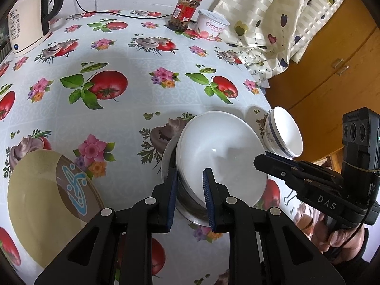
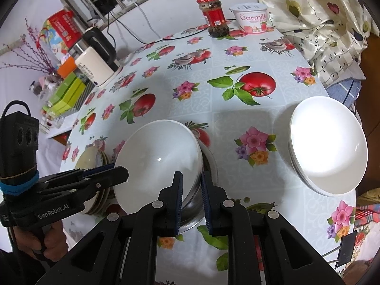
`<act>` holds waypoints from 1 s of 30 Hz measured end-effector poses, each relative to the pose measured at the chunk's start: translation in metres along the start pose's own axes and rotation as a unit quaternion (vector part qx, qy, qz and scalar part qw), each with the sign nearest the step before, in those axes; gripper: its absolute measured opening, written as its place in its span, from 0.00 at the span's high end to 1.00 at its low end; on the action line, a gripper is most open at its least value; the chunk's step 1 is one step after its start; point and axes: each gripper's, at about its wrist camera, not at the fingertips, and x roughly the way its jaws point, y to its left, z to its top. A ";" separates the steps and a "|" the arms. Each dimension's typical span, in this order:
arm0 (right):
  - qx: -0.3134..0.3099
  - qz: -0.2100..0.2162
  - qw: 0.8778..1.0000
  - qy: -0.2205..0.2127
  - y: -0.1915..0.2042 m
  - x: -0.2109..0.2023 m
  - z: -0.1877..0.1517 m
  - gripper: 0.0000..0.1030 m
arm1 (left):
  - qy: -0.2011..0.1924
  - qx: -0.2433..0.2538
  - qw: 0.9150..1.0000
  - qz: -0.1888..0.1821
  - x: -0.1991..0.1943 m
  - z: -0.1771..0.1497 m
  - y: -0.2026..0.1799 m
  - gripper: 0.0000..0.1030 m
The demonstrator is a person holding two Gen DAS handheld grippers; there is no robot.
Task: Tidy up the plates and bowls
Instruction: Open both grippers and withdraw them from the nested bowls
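Note:
A large white bowl (image 1: 220, 152) sits nested in a steel bowl (image 1: 190, 204) on the flowered tablecloth; both show in the right wrist view too, the white bowl (image 2: 156, 159) and the steel bowl (image 2: 209, 166). My left gripper (image 1: 190, 199) straddles their near rim, one finger outside and one inside, partly closed. My right gripper (image 2: 191, 201) straddles the opposite rim the same way. A beige plate (image 1: 47, 194) lies left. A small blue-striped bowl (image 1: 282, 133) stands on the right.
A stack of white bowls (image 2: 327, 147) stands right of the right gripper. A sauce jar (image 1: 185, 11), yogurt tub (image 1: 211, 25) and white kettle (image 1: 26, 28) stand at the table's far side. A curtain (image 1: 273, 19) hangs at the right edge.

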 end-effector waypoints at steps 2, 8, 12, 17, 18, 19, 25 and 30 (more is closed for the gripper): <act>0.002 0.004 1.000 -0.002 -0.001 -0.002 0.001 0.84 | -0.004 -0.004 1.000 0.001 -0.001 0.000 0.001 0.78; -0.001 0.010 1.000 -0.009 -0.002 -0.006 0.001 0.84 | -0.017 -0.003 1.000 0.006 -0.007 0.001 0.004 0.78; -0.002 0.015 1.000 -0.011 -0.003 -0.007 0.000 0.81 | -0.025 0.007 1.000 0.017 -0.009 -0.001 0.001 0.78; -0.004 0.023 1.000 -0.015 -0.004 -0.010 0.000 0.78 | -0.054 0.031 0.997 0.035 -0.018 -0.003 -0.005 0.78; -0.005 0.025 1.000 -0.018 -0.004 -0.011 0.000 0.78 | -0.061 0.039 0.997 0.041 -0.020 -0.004 -0.006 0.78; -0.007 0.023 0.999 -0.021 -0.003 -0.013 0.000 0.78 | -0.065 0.044 0.996 0.044 -0.022 -0.004 -0.006 0.78; -0.015 0.013 0.999 -0.034 -0.002 -0.020 -0.003 0.69 | -0.085 0.069 0.992 0.060 -0.031 -0.010 -0.012 0.78; -0.026 0.022 0.999 -0.030 0.002 -0.024 -0.009 0.64 | -0.101 0.090 0.988 0.072 -0.038 -0.015 -0.020 0.78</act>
